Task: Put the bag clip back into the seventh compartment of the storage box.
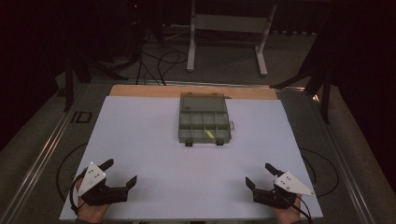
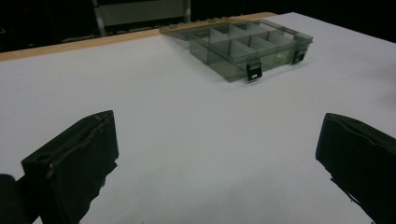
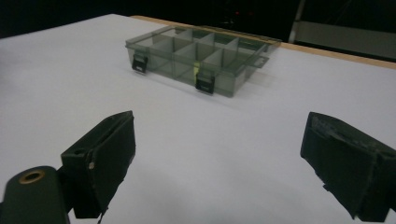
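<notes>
A grey see-through compartment box lies open on the white table top, its lid folded back flat behind it. A small yellow-green piece rests in a front compartment. Two black latches hang at the box's front wall. My left gripper rests open at the near left corner with nothing between its jaws. At the near right corner my right gripper is open and empty too. The box stands far ahead of the left jaws, and the box also lies well beyond the right jaws.
A wooden strip runs along the table's far edge. Beyond it stand white frame legs and dark stands, with cables on the floor. Metal rails flank the table on the left.
</notes>
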### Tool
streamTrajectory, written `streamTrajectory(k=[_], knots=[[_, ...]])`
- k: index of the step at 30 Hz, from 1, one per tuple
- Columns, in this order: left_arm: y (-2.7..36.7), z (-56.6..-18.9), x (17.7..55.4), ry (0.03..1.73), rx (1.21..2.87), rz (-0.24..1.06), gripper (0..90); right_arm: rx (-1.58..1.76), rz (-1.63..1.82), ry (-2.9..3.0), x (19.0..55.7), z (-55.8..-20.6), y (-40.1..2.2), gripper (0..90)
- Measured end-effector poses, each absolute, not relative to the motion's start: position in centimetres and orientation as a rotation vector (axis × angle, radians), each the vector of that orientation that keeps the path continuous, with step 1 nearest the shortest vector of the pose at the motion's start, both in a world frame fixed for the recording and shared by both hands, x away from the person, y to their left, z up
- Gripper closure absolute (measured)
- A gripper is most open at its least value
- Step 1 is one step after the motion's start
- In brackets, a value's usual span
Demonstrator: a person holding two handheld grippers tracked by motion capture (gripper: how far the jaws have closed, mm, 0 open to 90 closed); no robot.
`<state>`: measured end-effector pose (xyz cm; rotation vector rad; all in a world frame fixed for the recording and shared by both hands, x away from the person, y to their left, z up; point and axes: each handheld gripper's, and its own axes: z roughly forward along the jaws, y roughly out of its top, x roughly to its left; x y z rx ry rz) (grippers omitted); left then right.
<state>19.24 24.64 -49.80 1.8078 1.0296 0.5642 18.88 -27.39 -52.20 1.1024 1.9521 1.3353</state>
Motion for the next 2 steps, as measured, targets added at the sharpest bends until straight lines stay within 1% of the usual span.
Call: streamTrajectory(k=[2], knots=[[24.56, -49.85, 19.29, 1.03, 1.814, 0.563, 0.2, 1.097, 1.316, 1.94, 18.67, -52.27, -27.51, 9.7]])
